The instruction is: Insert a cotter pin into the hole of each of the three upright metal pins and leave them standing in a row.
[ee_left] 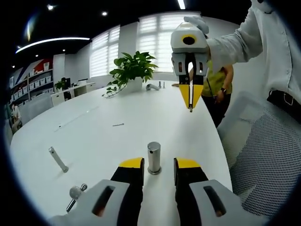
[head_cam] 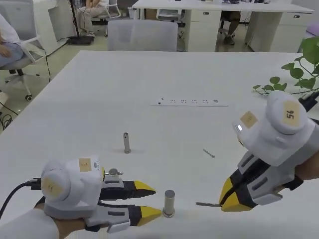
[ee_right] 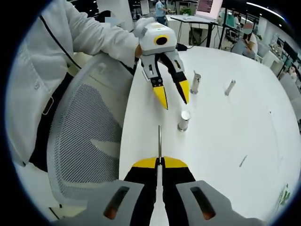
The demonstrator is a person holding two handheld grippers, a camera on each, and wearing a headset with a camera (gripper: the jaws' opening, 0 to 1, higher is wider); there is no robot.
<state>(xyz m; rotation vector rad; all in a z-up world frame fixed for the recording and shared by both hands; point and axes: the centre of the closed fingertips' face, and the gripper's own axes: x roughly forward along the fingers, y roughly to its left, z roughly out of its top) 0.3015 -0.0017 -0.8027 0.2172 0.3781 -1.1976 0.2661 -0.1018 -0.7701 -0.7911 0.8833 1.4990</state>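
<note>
Okay, both claws are low over the white table (head_cam: 199, 74). My right claw (head_cam: 225, 200) is clamped tight on a cotter pin (head_cam: 207, 204), which pokes straight out from the yellow tips, level and aimed toward the nearest metal pin (head_cam: 169, 202). A clear gap sits between its free end and that pin, so no contact. My left claw (head_cam: 152, 200) has its jaws apart, one tip on either side and just short of that same upright pin; in the left gripper view the pin stands right between the tips with daylight on both sides. A second metal pin (head_cam: 126, 143) stands upright further out on the table, well apart. A third pin (head_cam: 113, 173) sits just beside my left claw's body, with what looks like a crosspiece at its top, though I cannot tell for sure. One loose cotter pin (head_cam: 209, 153) lies flat out ahead of my right claw.
</note>
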